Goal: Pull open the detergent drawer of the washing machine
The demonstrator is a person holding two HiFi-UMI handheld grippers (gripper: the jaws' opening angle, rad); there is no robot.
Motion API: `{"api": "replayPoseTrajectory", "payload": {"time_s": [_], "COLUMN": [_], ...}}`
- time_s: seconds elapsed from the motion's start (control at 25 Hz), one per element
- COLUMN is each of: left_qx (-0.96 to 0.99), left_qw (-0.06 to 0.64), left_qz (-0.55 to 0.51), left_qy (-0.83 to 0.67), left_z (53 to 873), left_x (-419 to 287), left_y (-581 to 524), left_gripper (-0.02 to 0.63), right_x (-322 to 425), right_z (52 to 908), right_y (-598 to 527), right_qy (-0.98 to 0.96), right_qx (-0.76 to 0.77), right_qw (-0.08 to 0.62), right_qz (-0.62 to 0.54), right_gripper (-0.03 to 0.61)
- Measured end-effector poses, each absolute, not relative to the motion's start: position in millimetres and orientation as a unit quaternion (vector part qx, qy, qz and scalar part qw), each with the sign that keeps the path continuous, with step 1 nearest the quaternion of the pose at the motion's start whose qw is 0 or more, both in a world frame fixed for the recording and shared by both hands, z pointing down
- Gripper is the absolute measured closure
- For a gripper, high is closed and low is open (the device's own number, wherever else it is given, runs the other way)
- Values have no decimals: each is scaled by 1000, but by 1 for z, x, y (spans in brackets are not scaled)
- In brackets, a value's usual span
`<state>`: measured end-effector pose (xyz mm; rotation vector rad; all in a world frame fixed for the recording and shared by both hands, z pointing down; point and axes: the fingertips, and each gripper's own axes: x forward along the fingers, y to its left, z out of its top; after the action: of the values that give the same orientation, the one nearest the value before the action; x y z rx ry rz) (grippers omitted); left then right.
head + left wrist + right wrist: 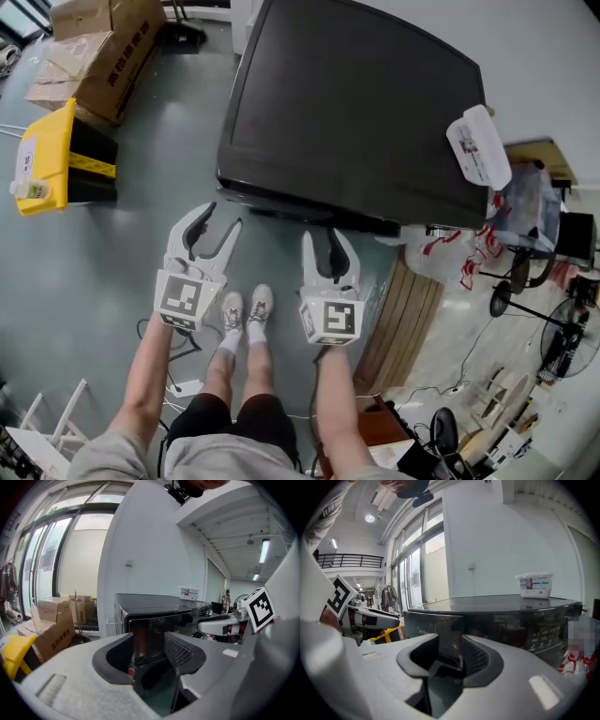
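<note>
Drawer [426, 623]: top-left corner of washer [356, 112] front, long axis level, dead ahead; my left fingers [228, 242] seem nearer than right fingers [307, 258]; both pairs apart, empty

The washing machine [356, 103] fills the upper centre of the head view, with a container [478, 145] lying on its top toward the right. Cardboard boxes [98, 52] stand at upper left, a bin [47, 155] just below them.

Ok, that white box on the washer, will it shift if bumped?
Probably light: the box looks like thin plastic. The washer top is glossy, so it may slide. It sits low and flat, so tipping seems unlikely.
</note>
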<state>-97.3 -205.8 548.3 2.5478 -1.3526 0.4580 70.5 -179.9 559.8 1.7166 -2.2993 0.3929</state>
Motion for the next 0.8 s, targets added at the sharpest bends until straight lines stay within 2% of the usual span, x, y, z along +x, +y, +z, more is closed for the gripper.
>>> {"api": "replayPoseTrajectory", "payload": {"time_s": [0.08, 0.16, 0.32, 0.72, 0.8], "left_qx": [871, 873, 875, 878, 876], "left_qw": [111, 115, 122, 102, 96], "left_qz": [155, 155, 153, 153, 155], "left_qy": [-452, -448, -443, -442, -446], "left_z": [551, 553, 554, 555, 554], "left_x": [-96, -95, -90, -89, -90], "left_y": [-208, -210, -217, -227, -228], "left_gripper": [377, 345, 327, 328, 347], "right_x": [67, 64, 64, 57, 54], "right_z": [562, 564, 565, 567, 566], "right_y": [-183, -187, -195, -201, -200], "right_qy": [-794, -801, -808, -820, -824], "right_qx": [580, 571, 562, 541, 533], "right_qw": [120, 119, 115, 132, 138], "right_qz": [134, 136, 137, 135, 132], "right_gripper": [375, 345, 313, 313, 313]}}
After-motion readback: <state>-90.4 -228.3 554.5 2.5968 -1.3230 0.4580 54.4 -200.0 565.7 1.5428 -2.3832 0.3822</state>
